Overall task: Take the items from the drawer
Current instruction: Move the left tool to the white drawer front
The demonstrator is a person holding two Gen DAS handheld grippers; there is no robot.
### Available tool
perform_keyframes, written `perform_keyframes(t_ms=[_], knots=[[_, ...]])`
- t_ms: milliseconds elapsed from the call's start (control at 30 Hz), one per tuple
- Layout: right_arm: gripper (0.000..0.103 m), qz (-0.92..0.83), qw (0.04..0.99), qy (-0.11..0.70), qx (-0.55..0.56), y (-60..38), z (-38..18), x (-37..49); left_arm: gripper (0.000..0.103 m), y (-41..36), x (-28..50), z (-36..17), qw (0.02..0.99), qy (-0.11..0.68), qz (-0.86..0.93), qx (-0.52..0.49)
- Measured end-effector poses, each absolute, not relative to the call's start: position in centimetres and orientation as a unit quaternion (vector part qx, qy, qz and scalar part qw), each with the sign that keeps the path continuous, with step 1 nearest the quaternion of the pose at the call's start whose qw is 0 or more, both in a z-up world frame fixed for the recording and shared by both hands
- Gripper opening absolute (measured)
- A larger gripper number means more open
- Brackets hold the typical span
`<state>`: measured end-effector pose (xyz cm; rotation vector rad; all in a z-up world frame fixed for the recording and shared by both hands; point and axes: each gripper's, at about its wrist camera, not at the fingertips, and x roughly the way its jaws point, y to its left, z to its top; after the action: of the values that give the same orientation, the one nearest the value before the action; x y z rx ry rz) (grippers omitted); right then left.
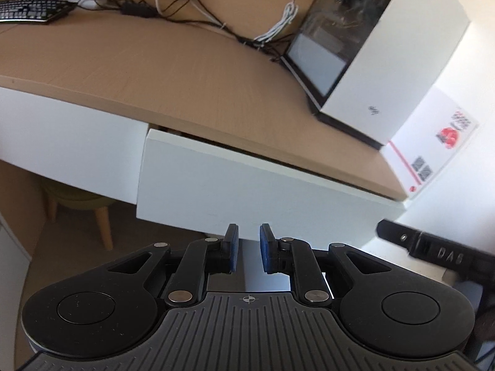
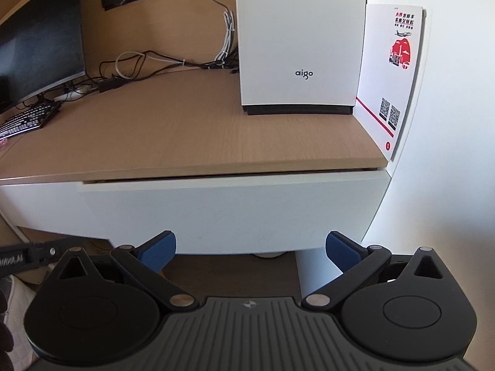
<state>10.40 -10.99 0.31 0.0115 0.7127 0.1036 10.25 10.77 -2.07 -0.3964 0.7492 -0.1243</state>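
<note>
A white drawer front (image 1: 247, 185) sits under the wooden desk top (image 1: 154, 71) and stands out a little from the white panel beside it. The same drawer front (image 2: 232, 210) fills the middle of the right wrist view, with a thin dark slit along its top. What lies inside is hidden. My left gripper (image 1: 249, 247) is shut, its blue pads close together with nothing between them, just below the drawer's lower edge. My right gripper (image 2: 250, 250) is open wide and empty, in front of the drawer's lower edge.
A white computer case (image 2: 300, 46) stands on the desk at the right, a printed card (image 2: 393, 77) beside it against the wall. A monitor (image 2: 40, 37), keyboard (image 2: 27, 117) and cables (image 2: 139, 65) lie to the left. A stool (image 1: 77, 198) stands under the desk.
</note>
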Motion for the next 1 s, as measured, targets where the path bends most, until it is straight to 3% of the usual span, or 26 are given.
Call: perform_keyframes(t_ms=[200, 367, 1000], knots=[[0.103, 0.068, 0.933, 0.354, 0.002, -12.3, 0.1, 15.5, 0.016, 14.2, 13.9, -1.2, 0.928, 0.335, 0.0, -0.165], [0.103, 0.083, 0.928, 0.362, -0.026, -12.6, -1.2, 17.7, 0.017, 17.3, 16.6, -1.5, 0.917, 0.342, 0.029, -0.205], [0.103, 0.116, 0.914, 0.388, -0.026, -13.1, -2.6, 18.5, 0.019, 18.0, 20.1, -3.0, 0.905, 0.363, 0.049, -0.216]])
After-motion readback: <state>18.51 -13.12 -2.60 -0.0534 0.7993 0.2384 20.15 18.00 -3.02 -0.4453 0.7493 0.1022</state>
